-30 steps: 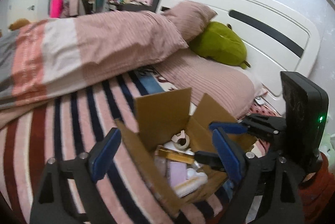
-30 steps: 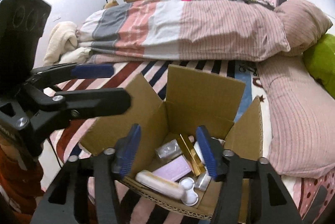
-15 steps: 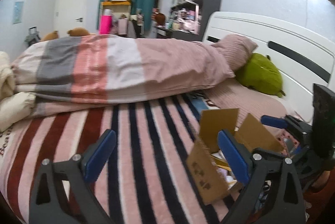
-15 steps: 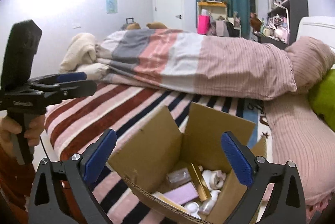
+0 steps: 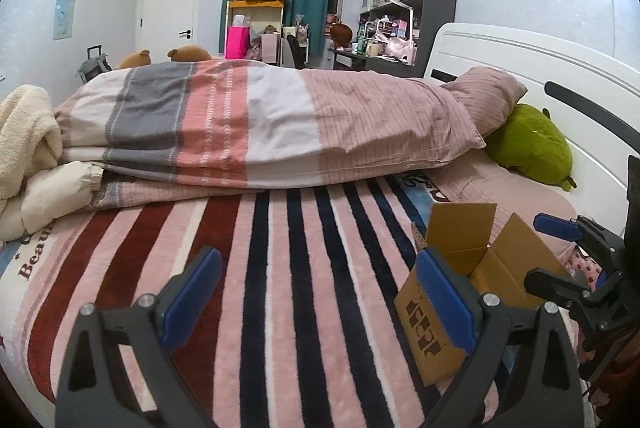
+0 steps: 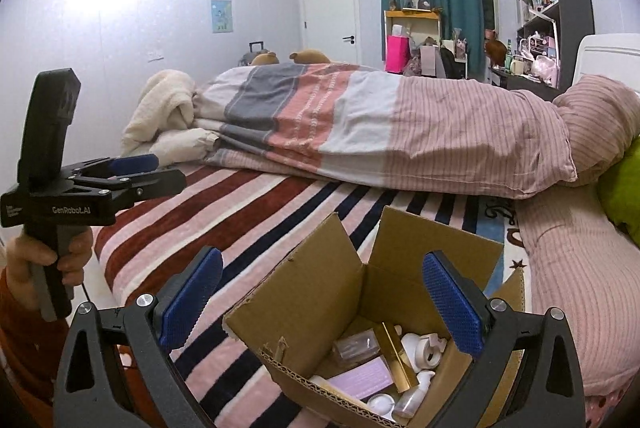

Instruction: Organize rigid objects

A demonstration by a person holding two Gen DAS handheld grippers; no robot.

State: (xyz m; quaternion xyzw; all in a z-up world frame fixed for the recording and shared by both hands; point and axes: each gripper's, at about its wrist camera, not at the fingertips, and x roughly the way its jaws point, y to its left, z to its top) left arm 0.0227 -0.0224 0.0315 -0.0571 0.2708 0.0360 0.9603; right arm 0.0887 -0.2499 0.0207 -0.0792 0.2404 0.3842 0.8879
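Note:
An open cardboard box (image 6: 320,292) sits on the striped bed near its front edge; it also shows at the right of the left wrist view (image 5: 432,324). Inside it lie several small items: a pink flat box (image 6: 362,380), a gold bar-shaped box (image 6: 394,352), white bottles and caps (image 6: 424,348). My right gripper (image 6: 322,298) is open and empty, raised above and just before the box. My left gripper (image 5: 316,292) is open and empty over the striped blanket, left of the box; it shows from the side in the right wrist view (image 6: 132,172).
A striped blanket (image 5: 280,268) covers the bed. A folded duvet (image 5: 260,124) lies across the back. Pink pillows (image 5: 492,96) and a green plush (image 5: 528,144) sit by the white headboard (image 5: 560,68). A cream fleece (image 5: 24,136) lies at far left.
Both grippers have pulled back and up from the box. The right gripper's jaws opened wider. The left gripper swung left, so the box now sits at its right.

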